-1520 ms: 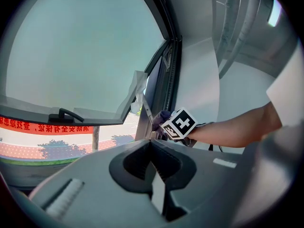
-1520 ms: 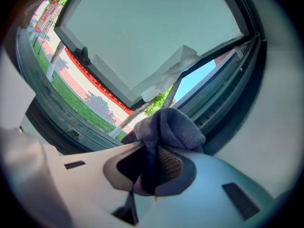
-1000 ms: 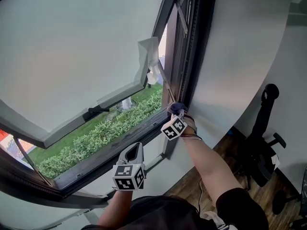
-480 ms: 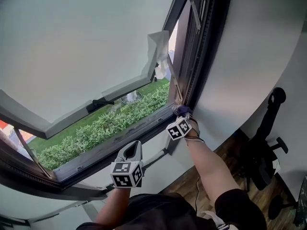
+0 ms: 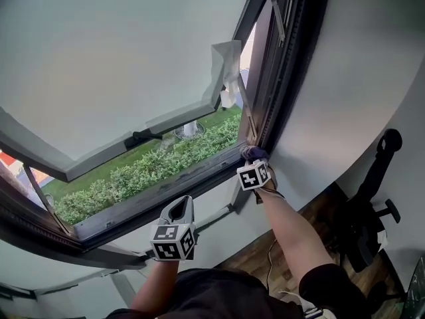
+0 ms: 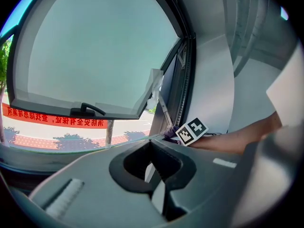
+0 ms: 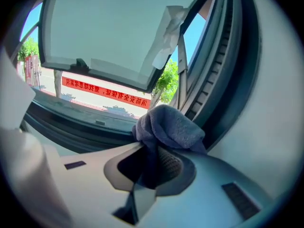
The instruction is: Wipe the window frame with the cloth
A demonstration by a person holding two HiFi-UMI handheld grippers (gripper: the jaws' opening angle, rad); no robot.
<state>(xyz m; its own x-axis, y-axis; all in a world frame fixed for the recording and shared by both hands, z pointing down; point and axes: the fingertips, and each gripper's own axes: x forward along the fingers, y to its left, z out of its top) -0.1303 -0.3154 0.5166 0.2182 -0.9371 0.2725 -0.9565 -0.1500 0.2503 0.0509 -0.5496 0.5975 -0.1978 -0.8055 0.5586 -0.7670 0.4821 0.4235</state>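
Observation:
The dark window frame (image 5: 199, 173) surrounds a sash (image 5: 119, 58) swung open outward. A grey-purple cloth (image 5: 253, 152) is pressed into the frame's lower right corner, and my right gripper (image 5: 253, 158) is shut on it. In the right gripper view the bunched cloth (image 7: 168, 125) bulges out of the right gripper (image 7: 153, 144), against the frame's ribbed side rail (image 7: 216, 80). My left gripper (image 5: 179, 211) hangs below the sill, apart from the frame, shut with nothing in it. In the left gripper view the left gripper (image 6: 154, 163) points toward the right gripper's marker cube (image 6: 192, 130).
A white scrap (image 5: 227, 64) hangs from the sash's corner, with a metal stay arm (image 5: 246, 111) just below it. A black handle (image 5: 142, 137) sits on the sash's lower edge. A hedge (image 5: 153, 168) lies outside. An office chair (image 5: 372, 205) stands by the wall at the right.
The head view has shifted a little. The right gripper keeps the cloth at the frame's lower right corner with hardly any movement. The left gripper stays below the sill.

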